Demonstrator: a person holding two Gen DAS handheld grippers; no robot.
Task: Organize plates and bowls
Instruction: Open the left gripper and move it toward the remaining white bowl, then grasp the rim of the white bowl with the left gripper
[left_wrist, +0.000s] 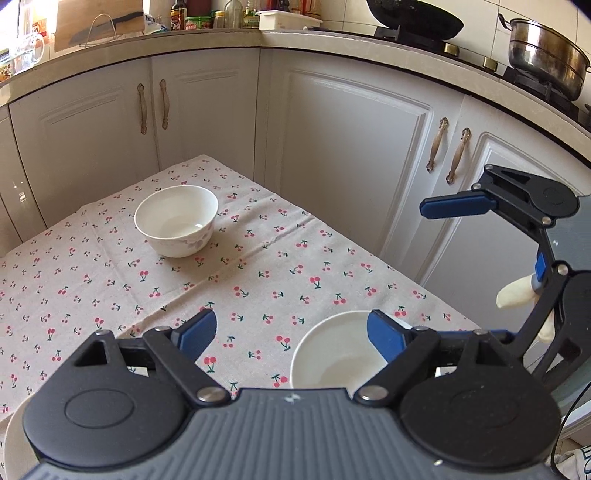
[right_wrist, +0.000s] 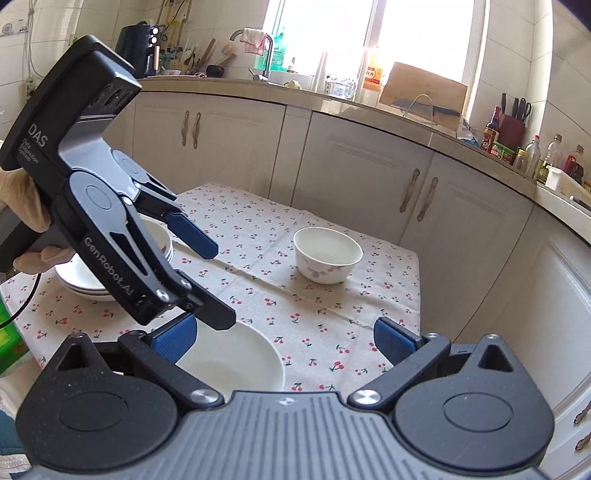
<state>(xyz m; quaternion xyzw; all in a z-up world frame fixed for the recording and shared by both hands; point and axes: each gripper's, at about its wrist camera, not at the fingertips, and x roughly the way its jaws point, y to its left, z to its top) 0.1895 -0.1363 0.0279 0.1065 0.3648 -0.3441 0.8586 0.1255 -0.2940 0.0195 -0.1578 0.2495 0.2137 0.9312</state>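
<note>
A white bowl with a faint floral print stands upright near the far side of the cherry-print tablecloth. A shallow white dish lies near the front edge, under my two grippers. My left gripper hangs open above it with nothing between its blue pads. My right gripper is also open and holds nothing. A stack of white plates with a bowl on top sits at the left, partly hidden behind the left gripper.
White kitchen cabinets and a counter wrap around the table's far and right sides. A wok and a steel pot sit on the stove. A green box stands at the table's left edge. A gloved hand holds the left gripper.
</note>
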